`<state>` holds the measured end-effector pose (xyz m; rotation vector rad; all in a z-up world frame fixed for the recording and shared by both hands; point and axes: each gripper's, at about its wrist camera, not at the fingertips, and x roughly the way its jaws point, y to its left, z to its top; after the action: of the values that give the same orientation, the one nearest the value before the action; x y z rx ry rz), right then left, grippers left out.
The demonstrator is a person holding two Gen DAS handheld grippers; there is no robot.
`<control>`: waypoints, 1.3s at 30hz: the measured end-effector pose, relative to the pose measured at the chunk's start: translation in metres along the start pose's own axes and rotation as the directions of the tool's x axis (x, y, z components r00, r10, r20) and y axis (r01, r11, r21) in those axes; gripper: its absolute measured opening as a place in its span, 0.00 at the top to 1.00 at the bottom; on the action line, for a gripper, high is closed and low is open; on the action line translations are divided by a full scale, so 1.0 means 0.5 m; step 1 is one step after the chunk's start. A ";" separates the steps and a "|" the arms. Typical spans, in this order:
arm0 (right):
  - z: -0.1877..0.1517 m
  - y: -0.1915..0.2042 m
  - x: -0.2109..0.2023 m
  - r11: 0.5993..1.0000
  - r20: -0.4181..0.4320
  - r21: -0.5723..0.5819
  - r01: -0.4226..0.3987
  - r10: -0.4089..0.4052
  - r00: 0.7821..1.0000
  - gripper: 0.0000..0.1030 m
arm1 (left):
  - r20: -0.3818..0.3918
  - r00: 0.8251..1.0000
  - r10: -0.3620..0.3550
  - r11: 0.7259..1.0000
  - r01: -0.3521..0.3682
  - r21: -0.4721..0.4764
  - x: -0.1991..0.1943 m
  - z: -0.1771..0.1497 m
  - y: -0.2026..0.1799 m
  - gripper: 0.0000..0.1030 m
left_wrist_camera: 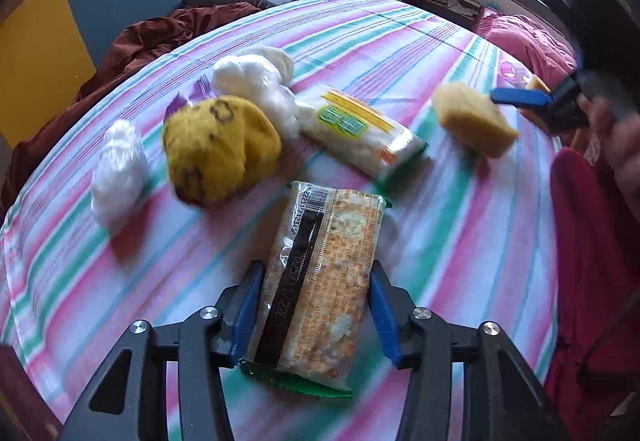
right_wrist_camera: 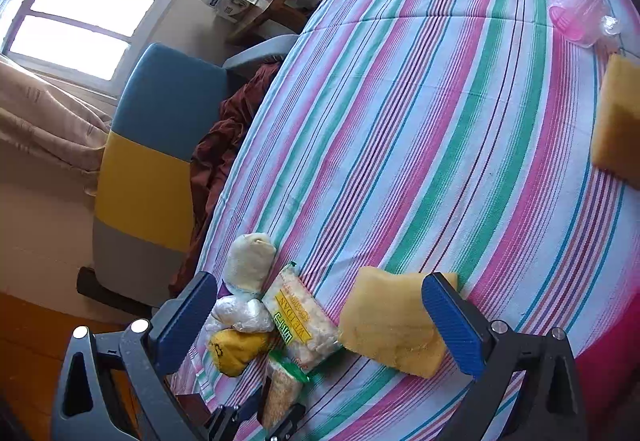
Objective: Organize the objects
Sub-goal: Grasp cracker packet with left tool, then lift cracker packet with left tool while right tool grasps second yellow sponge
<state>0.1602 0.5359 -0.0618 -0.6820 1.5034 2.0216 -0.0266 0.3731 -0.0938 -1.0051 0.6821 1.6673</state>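
Note:
My left gripper points down at a brown snack packet with a barcode, lying on the striped bedspread. Both blue pads rest against the packet's long sides, so the grip is shut on it. Beyond it lie a yellow plush, white wrapped bundles, a clear packet with a yellow-green label and a yellow sponge. My right gripper hovers open over that sponge, touching nothing. The same right gripper shows at the right edge of the left wrist view.
A second yellow sponge and a pink plastic container lie far out on the bedspread. A blue, yellow and grey chair and a dark red cloth stand beside the bed's left edge. A person's red sleeve is on the right.

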 end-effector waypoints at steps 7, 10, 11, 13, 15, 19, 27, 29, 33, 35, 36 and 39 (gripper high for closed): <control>0.007 -0.002 -0.014 0.996 0.057 -0.002 0.094 -0.094 0.994 0.00 | 0.072 0.997 0.030 0.992 -0.021 -0.127 -0.053 -0.092 -0.036 0.51; 0.001 0.006 0.019 0.988 -0.020 -0.051 0.147 -0.148 0.989 0.00 | 0.106 0.993 0.051 0.982 -0.030 -0.184 -0.069 -0.123 -0.034 0.51; -0.002 0.007 0.028 0.986 -0.045 -0.068 0.154 -0.157 0.987 0.00 | 0.115 0.992 0.054 0.980 -0.031 -0.198 -0.073 -0.132 -0.033 0.51; -0.008 0.010 0.040 0.978 -0.068 -0.100 0.182 -0.189 0.980 0.00 | 0.126 0.990 0.058 0.977 -0.030 -0.210 -0.077 -0.138 -0.033 0.51; -0.012 0.014 0.051 0.972 -0.077 -0.119 0.203 -0.213 0.974 0.00 | 0.126 0.990 0.057 0.977 -0.029 -0.212 -0.077 -0.137 -0.032 0.51; -0.019 0.011 0.070 0.960 -0.113 -0.142 0.242 -0.259 0.959 0.00 | 0.128 0.990 0.054 0.976 -0.025 -0.218 -0.075 -0.137 -0.031 0.50; -0.035 0.025 0.102 0.920 -0.153 -0.244 0.308 -0.350 0.924 0.00 | 0.166 0.986 0.010 0.960 0.037 -0.278 -0.074 -0.146 -0.015 0.50; -0.045 0.035 0.111 0.891 -0.148 -0.305 0.337 -0.393 0.907 0.07 | 0.170 0.985 0.009 0.959 0.040 -0.282 -0.073 -0.146 -0.016 0.50; -0.049 0.040 0.106 0.845 -0.096 -0.351 0.404 -0.462 0.882 0.37 | 0.173 0.985 0.022 0.962 0.027 -0.272 -0.073 -0.147 -0.020 0.50; -0.049 0.041 0.105 0.843 -0.093 -0.359 0.401 -0.460 0.883 0.37 | 0.173 0.985 0.025 0.963 0.023 -0.268 -0.073 -0.147 -0.022 0.50; -0.051 0.042 0.106 0.839 -0.092 -0.367 0.402 -0.462 0.882 0.37 | 0.175 0.984 0.025 0.964 0.023 -0.266 -0.073 -0.147 -0.023 0.50; -0.054 0.043 0.112 0.829 -0.091 -0.386 0.405 -0.471 0.877 0.32 | 0.175 0.984 0.025 0.964 0.023 -0.265 -0.072 -0.147 -0.023 0.49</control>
<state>0.1070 0.5110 -0.0909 -1.2679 0.9443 1.9085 0.0099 0.2992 -0.0979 -1.0257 0.3461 1.8572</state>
